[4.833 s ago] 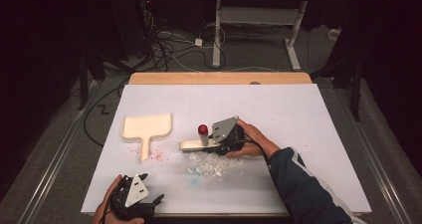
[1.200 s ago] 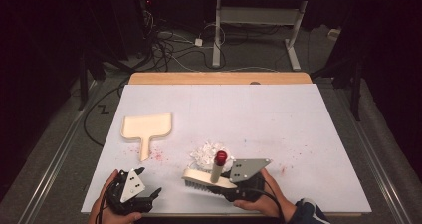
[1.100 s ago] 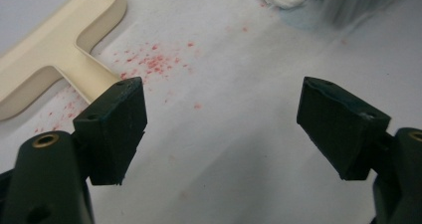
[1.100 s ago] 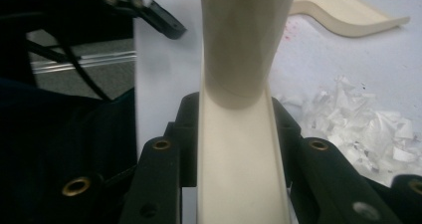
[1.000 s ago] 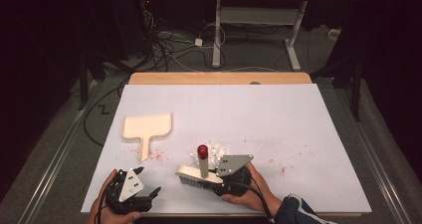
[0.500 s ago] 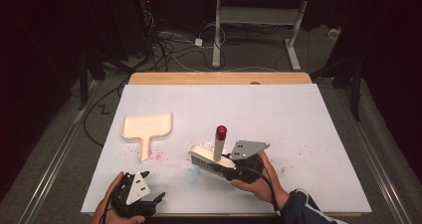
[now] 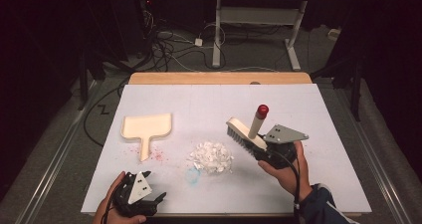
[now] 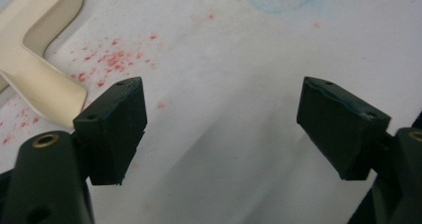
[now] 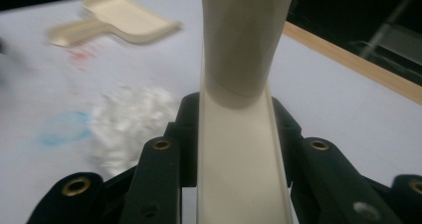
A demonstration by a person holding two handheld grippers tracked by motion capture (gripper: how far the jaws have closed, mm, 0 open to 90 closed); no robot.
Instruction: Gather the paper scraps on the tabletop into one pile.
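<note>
On the white tabletop, the right tongs, clamped on a cream plastic hand brush with a red-tipped handle, are lifting it clear to the right of the white crumb pile gathered a second ago. The left tongs are waiting apart near the cream dustpan, suggesting scooping comes next. Red specks and a blue smudge are marking the sheet; cables are trailing across the dark floor behind.

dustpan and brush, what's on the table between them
In the high view, the pile of white scraps lies between dustpan and brush, nearer the person.
</note>
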